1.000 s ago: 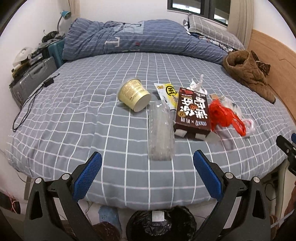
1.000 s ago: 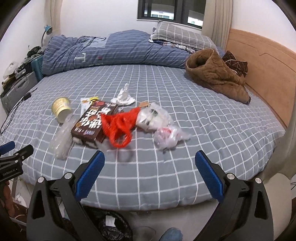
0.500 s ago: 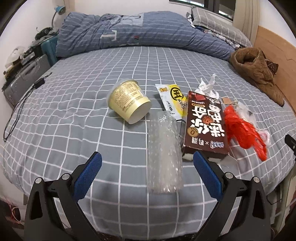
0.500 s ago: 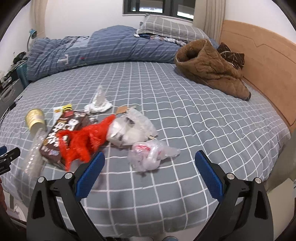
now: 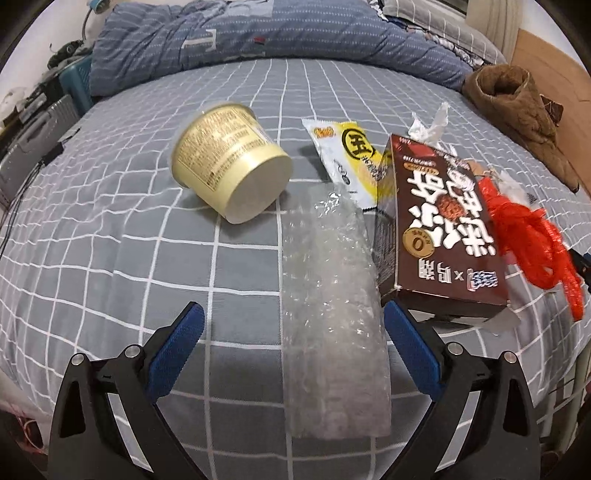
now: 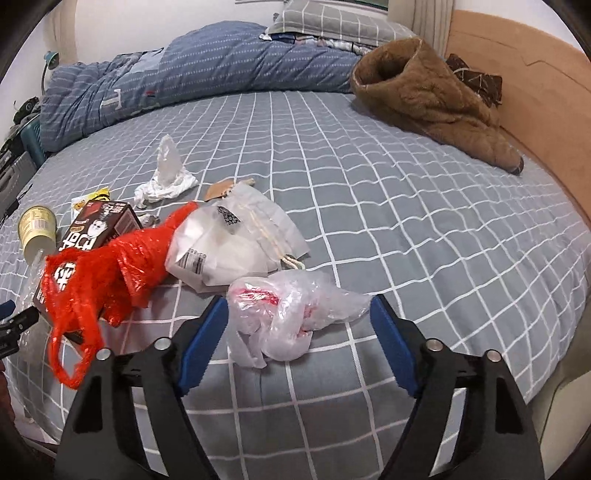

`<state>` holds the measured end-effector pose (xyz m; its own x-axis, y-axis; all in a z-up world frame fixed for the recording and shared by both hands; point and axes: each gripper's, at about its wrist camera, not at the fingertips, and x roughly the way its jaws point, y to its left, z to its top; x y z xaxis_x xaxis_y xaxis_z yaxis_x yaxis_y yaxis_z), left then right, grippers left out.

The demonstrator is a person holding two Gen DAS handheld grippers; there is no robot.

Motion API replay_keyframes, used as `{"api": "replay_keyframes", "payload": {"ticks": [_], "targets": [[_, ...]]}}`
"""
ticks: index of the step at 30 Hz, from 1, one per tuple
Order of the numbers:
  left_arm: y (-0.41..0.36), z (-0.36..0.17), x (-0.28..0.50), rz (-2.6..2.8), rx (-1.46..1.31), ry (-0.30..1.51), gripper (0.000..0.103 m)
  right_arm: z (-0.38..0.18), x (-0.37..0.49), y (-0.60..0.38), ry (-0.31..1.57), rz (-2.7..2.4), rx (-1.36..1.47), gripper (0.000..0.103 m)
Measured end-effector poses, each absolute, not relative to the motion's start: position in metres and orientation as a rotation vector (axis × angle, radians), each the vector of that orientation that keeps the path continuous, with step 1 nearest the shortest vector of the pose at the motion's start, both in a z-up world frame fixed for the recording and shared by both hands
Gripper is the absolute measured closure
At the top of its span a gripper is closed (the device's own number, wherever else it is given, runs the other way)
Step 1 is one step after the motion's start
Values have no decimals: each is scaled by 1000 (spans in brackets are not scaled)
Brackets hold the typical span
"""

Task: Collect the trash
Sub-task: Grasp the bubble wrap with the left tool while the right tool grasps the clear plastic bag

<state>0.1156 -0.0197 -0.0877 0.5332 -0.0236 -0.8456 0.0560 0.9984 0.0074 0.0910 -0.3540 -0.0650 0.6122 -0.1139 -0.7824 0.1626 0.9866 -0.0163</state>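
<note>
Trash lies on the grey checked bed (image 5: 110, 221). My left gripper (image 5: 291, 325) is open, its jaws either side of a clear bubble-wrap strip (image 5: 332, 314). Beyond lie a tipped yellow cup (image 5: 229, 170), a yellow-white snack wrapper (image 5: 351, 155), a brown box (image 5: 439, 229) and a red plastic bag (image 5: 528, 236). My right gripper (image 6: 299, 321) is open around a crumpled clear bag with red print (image 6: 291, 317). Past it lie a white pouch (image 6: 232, 243), the red bag (image 6: 110, 266), the brown box (image 6: 99, 225), a white tissue (image 6: 166, 177) and the cup (image 6: 37, 229).
A folded blue duvet (image 6: 207, 70) and pillow (image 6: 332, 18) lie at the far end of the bed. A brown fleece garment (image 6: 428, 96) lies at the right by the wooden headboard (image 6: 535, 85). A suitcase (image 5: 33, 140) stands left of the bed.
Both grippers have moved forward and down over the bed. The left now straddles the bubble wrap, the right straddles the clear bag. The bin below the bed edge has left view.
</note>
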Motion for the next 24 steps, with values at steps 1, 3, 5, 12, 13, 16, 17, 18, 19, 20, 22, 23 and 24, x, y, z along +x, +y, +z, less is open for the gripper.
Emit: {"api": "replay_keyframes", "payload": {"ticks": [1, 3, 5, 12, 13, 16, 17, 18, 19, 20, 22, 23, 24], "targets": [[-20, -89, 116, -50, 36, 1009, 9, -68, 93, -355, 906, -158, 60, 32], [-21, -93, 118, -57, 32, 1018, 12, -73, 97, -356, 914, -144, 72, 33], [-22, -95, 121, -72, 26, 1027, 17, -75, 100, -354, 920, -129, 77, 36], [-29, -106, 130, -118, 9, 1075, 54, -84, 114, -343, 964, -93, 58, 57], [-30, -106, 130, -122, 18, 1074, 61, -85, 115, -342, 970, -90, 53, 58], [-32, -105, 129, -124, 33, 1066, 69, -85, 117, -342, 974, -96, 60, 62], [-32, -104, 129, -125, 32, 1064, 70, -85, 117, -343, 974, -96, 63, 62], [-31, -102, 129, -123, 28, 1058, 71, -85, 117, -343, 973, -97, 64, 62], [-31, -100, 128, -123, 26, 1056, 72, -84, 116, -343, 971, -100, 68, 62], [-31, -99, 128, -123, 24, 1054, 72, -84, 116, -343, 969, -102, 69, 63], [-30, -96, 128, -124, 23, 1050, 73, -83, 114, -342, 964, -106, 74, 63], [-29, -95, 127, -125, 25, 1048, 73, -82, 113, -342, 964, -106, 76, 64], [-29, -93, 125, -125, 27, 1045, 73, -81, 112, -342, 963, -106, 74, 64]]}}
